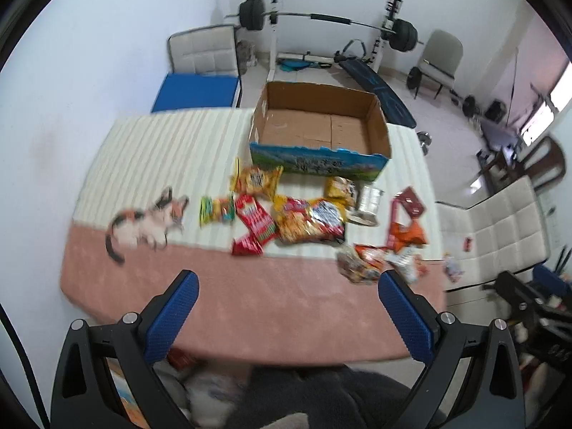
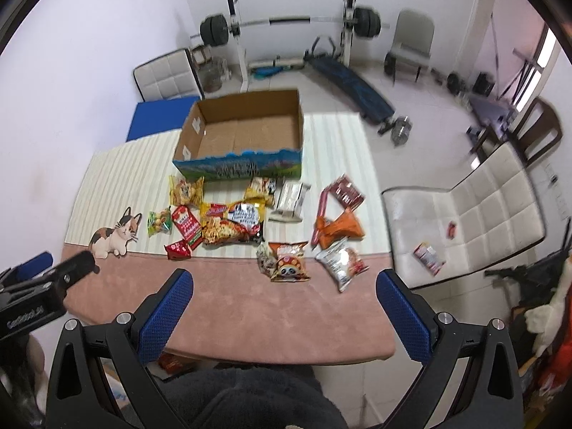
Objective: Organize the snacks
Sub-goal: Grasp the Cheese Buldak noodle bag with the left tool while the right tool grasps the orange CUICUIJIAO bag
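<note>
An empty cardboard box (image 1: 321, 127) (image 2: 246, 132) stands at the table's far side. In front of it lie several snack packs: a yellow bag (image 2: 186, 190), a green pack (image 2: 159, 221), a red pack (image 2: 184, 230), a large noodle bag (image 2: 232, 227), an orange pack (image 2: 338, 228), a panda pack (image 2: 287, 266) and a white pack (image 2: 341, 262). My left gripper (image 1: 287, 284) hovers open above the near pink edge, holding nothing. My right gripper (image 2: 284, 282) is open too, above the same edge. The left gripper's body (image 2: 43, 293) shows at the right wrist view's left.
The table carries a cream striped and pink mat (image 2: 250, 314) with a cat picture (image 2: 114, 236). A white padded chair (image 2: 475, 207) stands to the right with two small packs on it. A weight bench and barbell rack (image 2: 286, 25) fill the back of the room.
</note>
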The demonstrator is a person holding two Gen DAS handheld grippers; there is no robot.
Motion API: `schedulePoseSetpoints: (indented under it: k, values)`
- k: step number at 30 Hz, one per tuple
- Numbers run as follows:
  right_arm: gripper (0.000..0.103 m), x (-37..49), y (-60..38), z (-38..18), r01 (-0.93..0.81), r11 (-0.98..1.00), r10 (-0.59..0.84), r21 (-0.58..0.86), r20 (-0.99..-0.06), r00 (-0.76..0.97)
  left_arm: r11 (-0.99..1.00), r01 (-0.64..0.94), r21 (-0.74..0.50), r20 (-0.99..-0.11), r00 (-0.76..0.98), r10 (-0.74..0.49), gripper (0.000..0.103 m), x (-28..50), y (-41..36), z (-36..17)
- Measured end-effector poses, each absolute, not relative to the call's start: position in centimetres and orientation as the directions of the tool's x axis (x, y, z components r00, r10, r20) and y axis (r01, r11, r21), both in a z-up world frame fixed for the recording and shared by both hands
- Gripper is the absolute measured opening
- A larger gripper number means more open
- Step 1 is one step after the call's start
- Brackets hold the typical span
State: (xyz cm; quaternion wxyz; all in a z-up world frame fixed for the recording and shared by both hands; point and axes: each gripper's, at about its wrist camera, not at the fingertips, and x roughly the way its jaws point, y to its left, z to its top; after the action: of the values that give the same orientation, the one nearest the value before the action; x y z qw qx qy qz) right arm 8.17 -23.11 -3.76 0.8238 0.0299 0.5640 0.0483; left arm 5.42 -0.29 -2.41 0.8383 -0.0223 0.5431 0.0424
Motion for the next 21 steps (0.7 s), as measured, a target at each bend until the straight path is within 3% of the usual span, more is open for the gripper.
schedulePoseSetpoints:
  k: [6, 11, 15, 21]
  values:
    - [0.103, 14.1, -23.2, -14.1, -0.092, 0.993, 0.086, 0.07, -0.977, 0.193, 0.972, 0.127, 0.196, -0.911, 0.39, 0.133, 0.103, 11.1, -1.7, -9.9]
    - [0.103, 17.6, -24.0, -22.9, -0.052, 0.989, 0.138, 0.136, -0.99, 0.04, 0.883, 0.345, 0.317, -0.914, 0.361, 0.187, 0.102, 14.4, -4.2, -16.1]
    - [0.103, 19.0, -23.8, -28.6, 0.0, 0.981, 0.194, 0.194, -0.98, -0.05, 0.788, 0.521, 0.329, -0.931, 0.317, 0.179, 0.102, 16.3, -6.5, -20.8]
    - [0.101, 19.9, -23.3, -36.5, 0.114, 0.985, 0.15, 0.133, -0.977, -0.151, 0.656, 0.681, 0.325, -0.944, 0.277, 0.179, 0.102, 19.2, -7.8, -26.1]
